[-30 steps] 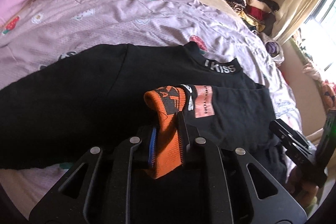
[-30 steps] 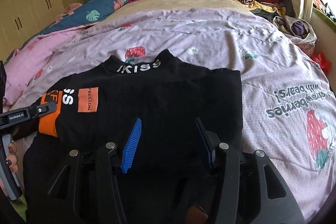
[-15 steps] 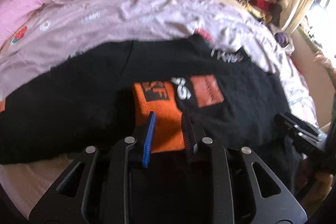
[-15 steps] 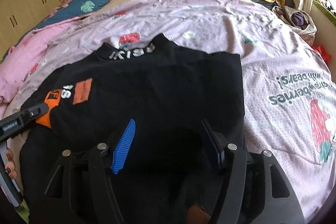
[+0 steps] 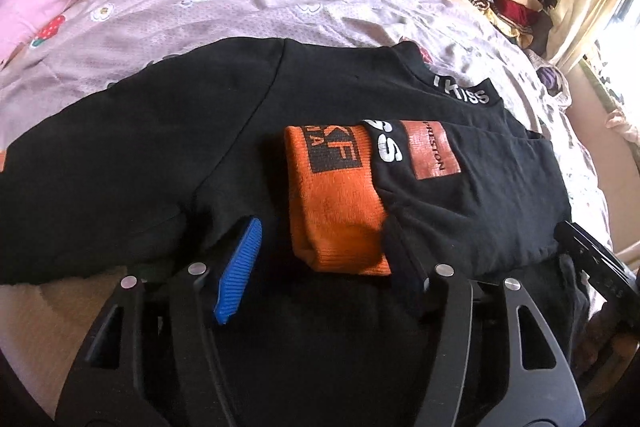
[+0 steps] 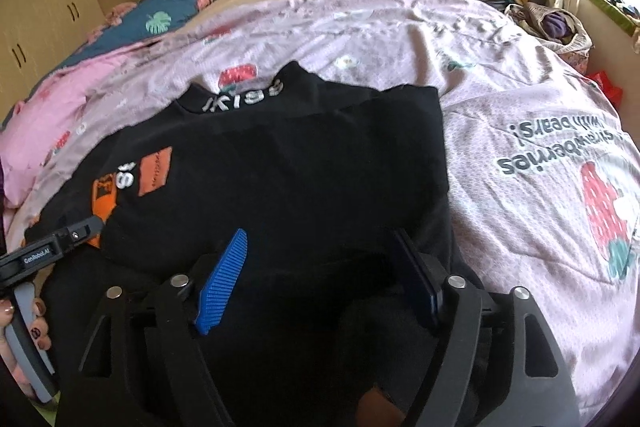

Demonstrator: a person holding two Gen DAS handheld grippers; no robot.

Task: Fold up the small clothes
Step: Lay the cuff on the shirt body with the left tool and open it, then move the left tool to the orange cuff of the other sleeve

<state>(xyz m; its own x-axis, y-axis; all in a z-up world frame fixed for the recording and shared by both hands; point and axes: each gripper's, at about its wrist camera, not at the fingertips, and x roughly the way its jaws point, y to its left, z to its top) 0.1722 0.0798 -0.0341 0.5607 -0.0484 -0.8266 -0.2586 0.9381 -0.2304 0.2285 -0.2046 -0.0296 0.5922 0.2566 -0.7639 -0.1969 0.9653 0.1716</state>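
Released since a second ago, the ribbed orange cuff (image 5: 336,215) lies flat between both opening, empty tongs.

Daylight floods in from the window (image 5: 624,27) at right and blows out there — the bed (image 6: 400,35) is evenly lit, the right wrist view slightly blurred, fisheye edges curving into black corners.
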